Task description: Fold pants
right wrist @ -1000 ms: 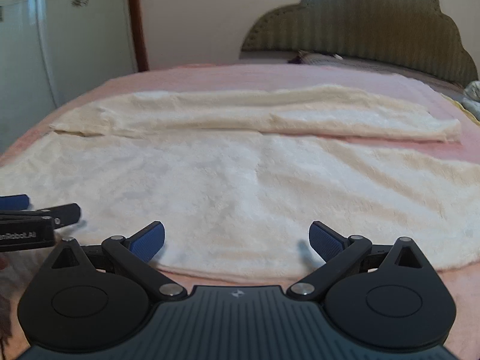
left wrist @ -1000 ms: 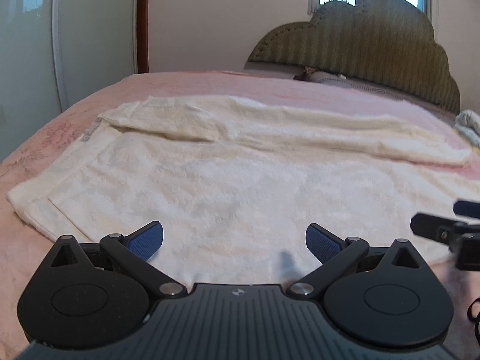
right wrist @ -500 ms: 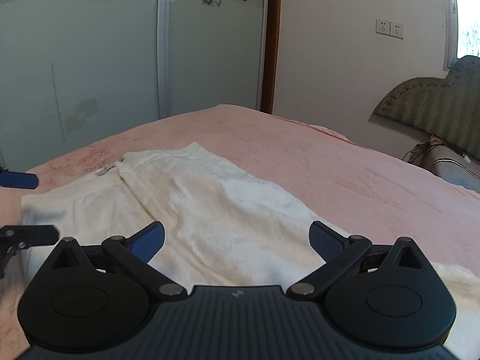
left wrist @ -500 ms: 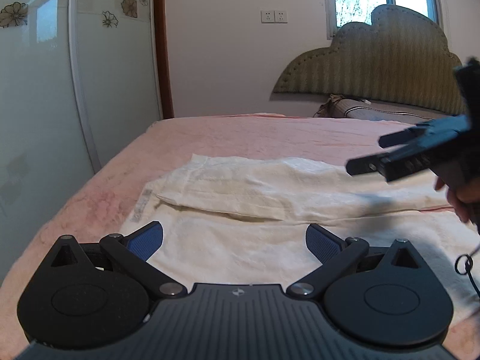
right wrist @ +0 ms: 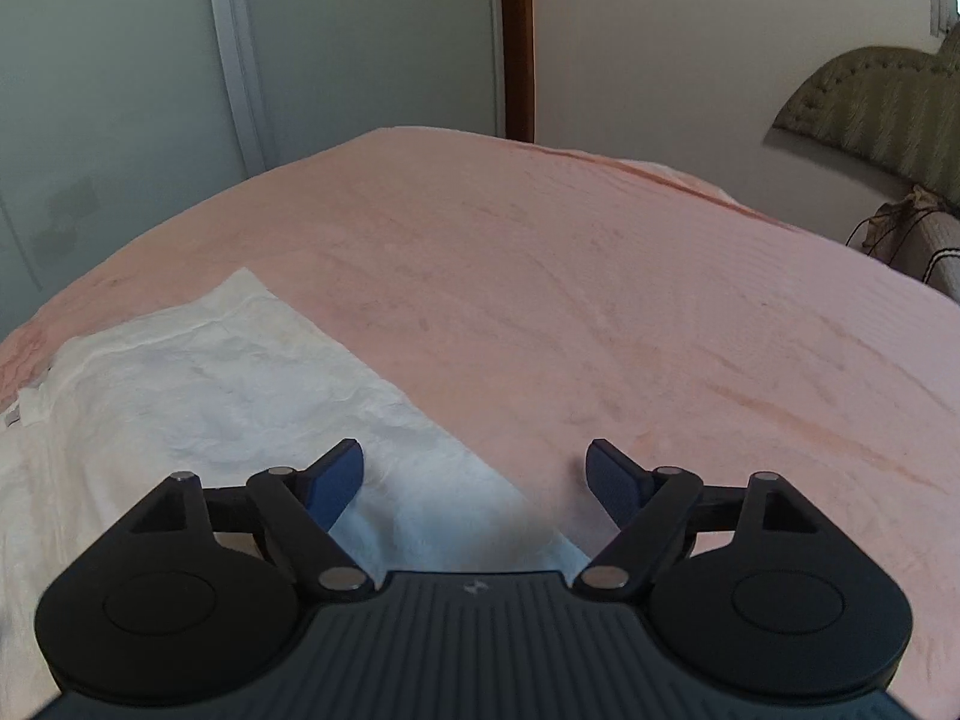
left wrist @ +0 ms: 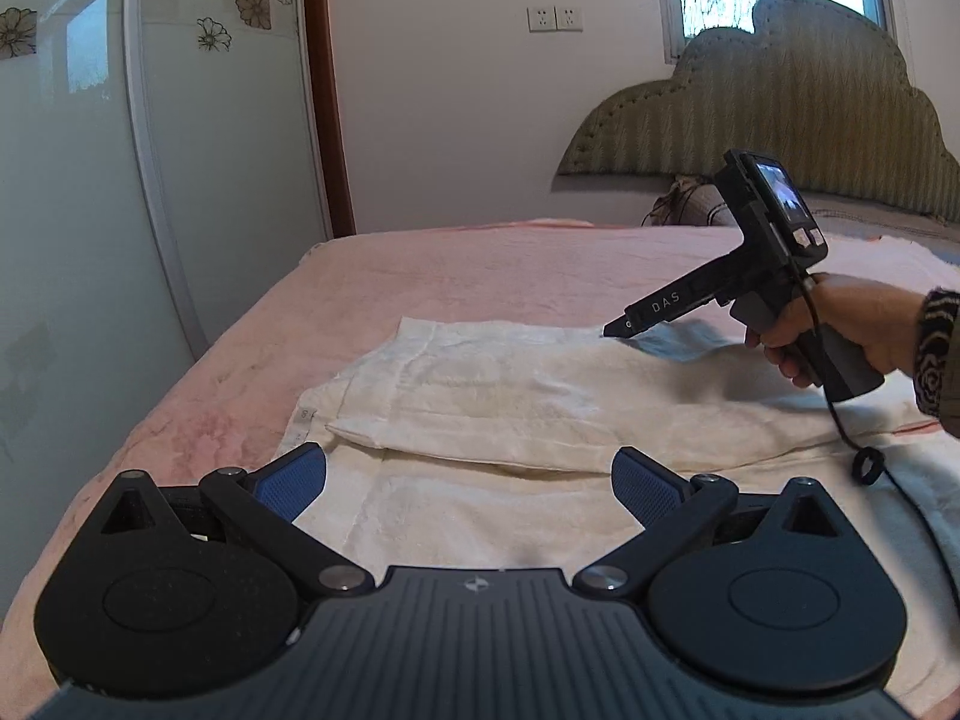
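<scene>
Both grippers are now raised and turned toward the waist end of the pants (left wrist: 480, 396), away from the near edge. The left gripper (left wrist: 471, 483) and the right gripper (right wrist: 474, 477) are wide and hold nothing. I judge that a second fold comes next. One pair of pants lies on one bed (right wrist: 600, 300), with one leg folded over.

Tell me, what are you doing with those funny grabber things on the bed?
A person is folding white pants spread on a pink bed, with a hand-held gripper in each hand. One leg already lies folded over the other. The right hand-held gripper is open and low at the far edge of the pants. The left hand-held gripper is open too, above the waistband end. Neither grips the fabric yet.
</scene>
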The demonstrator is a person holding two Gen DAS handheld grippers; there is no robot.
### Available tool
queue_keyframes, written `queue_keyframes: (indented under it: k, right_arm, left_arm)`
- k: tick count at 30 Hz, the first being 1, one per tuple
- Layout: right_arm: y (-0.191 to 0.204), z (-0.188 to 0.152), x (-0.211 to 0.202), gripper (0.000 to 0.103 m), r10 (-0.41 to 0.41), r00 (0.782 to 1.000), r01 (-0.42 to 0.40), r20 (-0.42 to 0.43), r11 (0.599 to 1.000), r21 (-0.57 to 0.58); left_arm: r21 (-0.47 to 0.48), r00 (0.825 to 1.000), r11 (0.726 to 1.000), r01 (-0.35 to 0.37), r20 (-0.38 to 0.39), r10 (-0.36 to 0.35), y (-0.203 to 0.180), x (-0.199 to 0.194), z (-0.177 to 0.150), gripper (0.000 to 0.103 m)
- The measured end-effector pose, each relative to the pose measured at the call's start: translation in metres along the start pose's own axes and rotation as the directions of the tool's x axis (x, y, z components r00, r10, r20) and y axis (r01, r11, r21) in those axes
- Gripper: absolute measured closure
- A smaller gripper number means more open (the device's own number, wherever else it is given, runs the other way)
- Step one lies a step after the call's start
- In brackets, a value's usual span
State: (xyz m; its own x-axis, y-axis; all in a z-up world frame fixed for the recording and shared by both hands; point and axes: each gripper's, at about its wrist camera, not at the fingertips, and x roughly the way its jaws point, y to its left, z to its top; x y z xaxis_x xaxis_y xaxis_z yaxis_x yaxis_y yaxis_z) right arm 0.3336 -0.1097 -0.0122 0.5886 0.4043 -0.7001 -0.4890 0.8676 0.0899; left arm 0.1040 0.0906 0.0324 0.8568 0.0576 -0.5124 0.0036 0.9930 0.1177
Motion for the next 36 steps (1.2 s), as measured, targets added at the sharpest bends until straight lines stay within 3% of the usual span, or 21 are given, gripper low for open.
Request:
queue_keyframes:
  k: [3, 5, 7, 10, 15, 18, 20, 22, 24, 26, 27, 28, 29, 32, 33, 35, 36]
  right_arm:
    - [-0.007, -0.001, 0.019, 0.022, 0.059, 0.997, -0.058, -0.055, 0.998, 0.01]
    - [-0.003, -0.004, 0.02, 0.029, 0.074, 0.996, -0.076, -0.048, 0.996, -0.04]
    - [-0.001, -0.005, 0.016, 0.065, 0.123, 0.992, -0.125, -0.038, 0.99, -0.065]
    - [0.009, -0.006, 0.01, 0.088, 0.089, 0.996, -0.091, -0.02, 0.987, -0.135]
    - [0.036, -0.014, -0.008, 0.093, 0.003, 0.998, 0.016, 0.062, 0.957, -0.288]
    - [0.066, -0.028, -0.029, 0.095, -0.059, 0.986, 0.122, 0.156, 0.894, -0.432]
    - [0.089, -0.042, -0.048, 0.096, -0.075, 0.972, 0.186, 0.224, 0.829, -0.528]
    - [0.112, -0.062, -0.066, 0.101, -0.086, 0.954, 0.254, 0.287, 0.741, -0.621]
    - [0.131, -0.082, -0.086, 0.101, -0.062, 0.941, 0.284, 0.331, 0.675, -0.681]
    - [0.149, -0.102, -0.098, 0.101, -0.047, 0.936, 0.306, 0.35, 0.603, -0.737]
    - [0.153, -0.107, -0.1, 0.101, -0.043, 0.939, 0.299, 0.341, 0.588, -0.751]
    - [0.151, -0.106, -0.1, 0.101, -0.043, 0.944, 0.285, 0.327, 0.606, -0.743]
    - [0.143, -0.099, -0.1, 0.101, -0.044, 0.949, 0.264, 0.313, 0.655, -0.708]
    - [0.095, -0.056, -0.091, 0.097, -0.027, 0.975, 0.138, 0.221, 0.851, -0.506]
    - [0.076, -0.041, -0.087, 0.091, -0.018, 0.979, 0.104, 0.203, 0.9, -0.424]
    - [0.035, -0.014, -0.063, 0.067, 0.035, 0.993, -0.005, 0.109, 0.965, -0.263]
    - [0.018, -0.005, -0.049, 0.044, 0.058, 0.996, -0.043, 0.07, 0.98, -0.193]
  left_arm:
    - [0.023, 1.0, 1.0, -0.006, -0.027, 0.007, 0.0, 0.013, 0.0, 0.0]
    - [0.023, 0.999, 1.0, -0.001, -0.041, 0.002, 0.002, 0.022, 0.003, 0.0]
    - [-0.006, 0.998, 1.0, 0.025, -0.061, -0.026, 0.004, 0.03, 0.007, 0.0]
    - [-0.099, 0.99, 0.99, 0.099, -0.088, -0.107, 0.013, 0.044, 0.016, 0.0]
    - [-0.278, 0.969, 0.946, 0.166, -0.132, -0.209, 0.03, 0.069, 0.03, 0.001]
    - [-0.423, 0.953, 0.882, 0.206, -0.119, -0.28, 0.048, 0.082, 0.038, 0.001]
    - [-0.534, 0.937, 0.808, 0.249, -0.08, -0.341, 0.061, 0.087, 0.041, 0.001]
    - [-0.631, 0.91, 0.713, 0.305, -0.029, -0.414, 0.074, 0.094, 0.044, 0.001]
    - [-0.689, 0.882, 0.638, 0.344, 0.004, -0.471, 0.079, 0.102, 0.046, 0.0]
    - [-0.712, 0.867, 0.609, 0.35, 0.0, -0.498, 0.079, 0.11, 0.049, 0.0]
    - [-0.718, 0.871, 0.612, 0.331, -0.017, -0.492, 0.078, 0.112, 0.049, 0.001]
    - [-0.719, 0.876, 0.62, 0.314, -0.032, -0.481, 0.077, 0.112, 0.049, 0.001]
    - [-0.713, 0.884, 0.633, 0.301, -0.041, -0.467, 0.076, 0.111, 0.047, 0.001]
    - [-0.696, 0.898, 0.662, 0.279, -0.055, -0.436, 0.077, 0.106, 0.042, 0.001]
    - [-0.693, 0.902, 0.669, 0.269, -0.063, -0.428, 0.078, 0.106, 0.042, 0.001]
    - [-0.697, 0.904, 0.669, 0.258, -0.071, -0.423, 0.08, 0.106, 0.043, 0.001]
    - [-0.7, 0.903, 0.668, 0.255, -0.075, -0.424, 0.082, 0.107, 0.044, 0.001]
